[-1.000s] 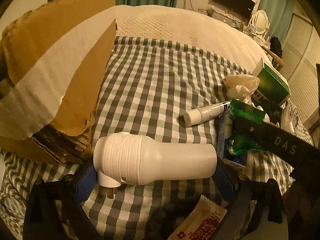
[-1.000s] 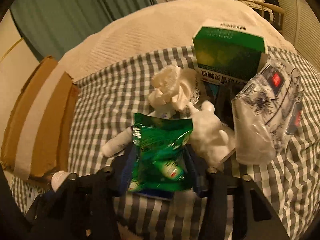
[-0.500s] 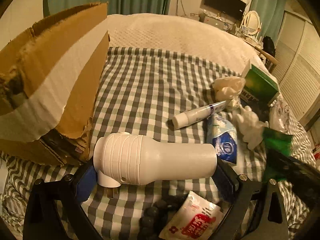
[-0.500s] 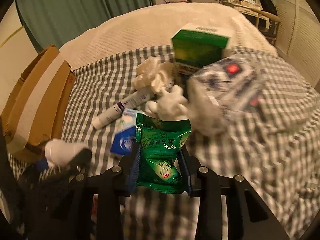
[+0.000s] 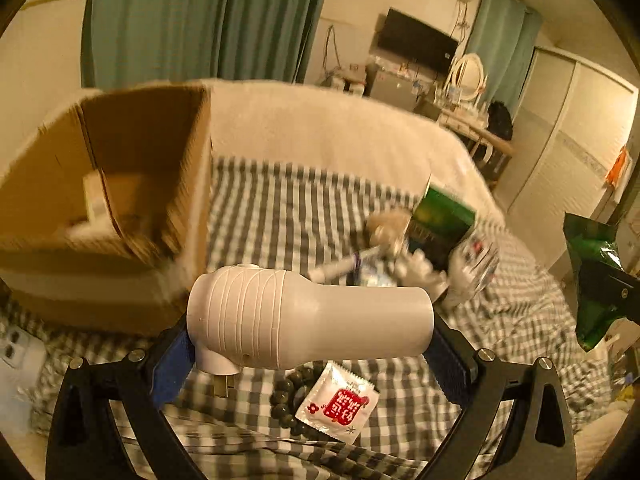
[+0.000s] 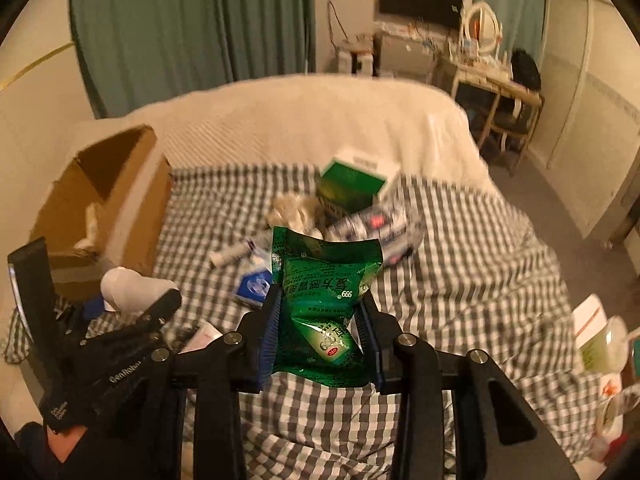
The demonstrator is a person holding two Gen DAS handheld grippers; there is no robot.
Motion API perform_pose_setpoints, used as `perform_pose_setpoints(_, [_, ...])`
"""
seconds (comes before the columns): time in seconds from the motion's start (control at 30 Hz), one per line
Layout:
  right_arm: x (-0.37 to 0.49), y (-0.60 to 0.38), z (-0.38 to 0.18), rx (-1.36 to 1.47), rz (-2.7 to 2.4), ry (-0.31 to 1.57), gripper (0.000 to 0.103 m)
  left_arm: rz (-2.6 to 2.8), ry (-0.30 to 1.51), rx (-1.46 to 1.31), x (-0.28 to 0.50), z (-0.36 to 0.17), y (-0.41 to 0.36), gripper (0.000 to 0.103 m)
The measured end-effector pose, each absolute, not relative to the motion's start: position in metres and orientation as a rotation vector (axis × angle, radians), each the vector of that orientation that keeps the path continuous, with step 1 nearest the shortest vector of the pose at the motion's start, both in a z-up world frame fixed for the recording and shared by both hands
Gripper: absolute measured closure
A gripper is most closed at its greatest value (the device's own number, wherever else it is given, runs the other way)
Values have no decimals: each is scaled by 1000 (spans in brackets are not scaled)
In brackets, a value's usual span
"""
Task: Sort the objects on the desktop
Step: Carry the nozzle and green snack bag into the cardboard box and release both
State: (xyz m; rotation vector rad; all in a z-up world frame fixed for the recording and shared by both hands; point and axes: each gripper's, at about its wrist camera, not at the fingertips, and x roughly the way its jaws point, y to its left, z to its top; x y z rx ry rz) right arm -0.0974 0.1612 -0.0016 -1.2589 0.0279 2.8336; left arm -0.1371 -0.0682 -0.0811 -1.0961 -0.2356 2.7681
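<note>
Now my left gripper [image 5: 310,334] clamps the white device [image 5: 308,316] at lower centre, the box [image 5: 120,184] at upper left. My right gripper [image 6: 320,336] pinches the green packet [image 6: 320,304] at centre, above the checked cloth [image 6: 460,280].

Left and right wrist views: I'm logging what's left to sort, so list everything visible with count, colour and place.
cardboard box: one, brown, open, left on the bed
checked cloth: one, grey-white, spread over the bed
green box: one, far pile
tube: one, white, lying mid-cloth
blue-white packet: one, beside the tube
bead bracelet: one, dark, near edge
red-white sachet: one, against the bracelet
white appliance: one, held by left tool
green pouch: one, held by right tool
</note>
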Motion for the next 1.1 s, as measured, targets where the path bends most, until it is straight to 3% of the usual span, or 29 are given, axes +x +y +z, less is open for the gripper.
perform_pose_setpoints(0.23, [-89,113,58,-1150,2980,-43,68,2835,-304,-932,-139,-4,-125,2])
perform_pose_setpoints(0.43, [-110,58,80,-1145,3116,9,68,2995,-221,-912,-160,25,-197,2])
perform_pose_setpoints(0.67, [-152,-15,64,-1275,3225,115,68,3096,-170,-1031,-186,0,-257,2])
perform_pose_setpoints(0.93, [-201,-75,17,-1459,3214,65,67,3067,-136,-1170,-209,-47,-267,1])
perform_pose_setpoints(1.0, [-209,-81,9,-1491,3218,83,59,3056,-136,-1212,-213,-53,-269,0])
perform_pose_setpoints(1.03, [-212,-82,8,-1483,3217,88,45,3059,-133,-1232,-213,-54,-270,0])
perform_pose_setpoints(1.07, [-213,-82,8,-1468,3217,88,38,3060,-137,-1242,-212,-55,-273,0])
perform_pose_setpoints(1.1, [-213,-79,10,-1429,3224,97,38,3069,-143,-1246,-211,-56,-274,0])
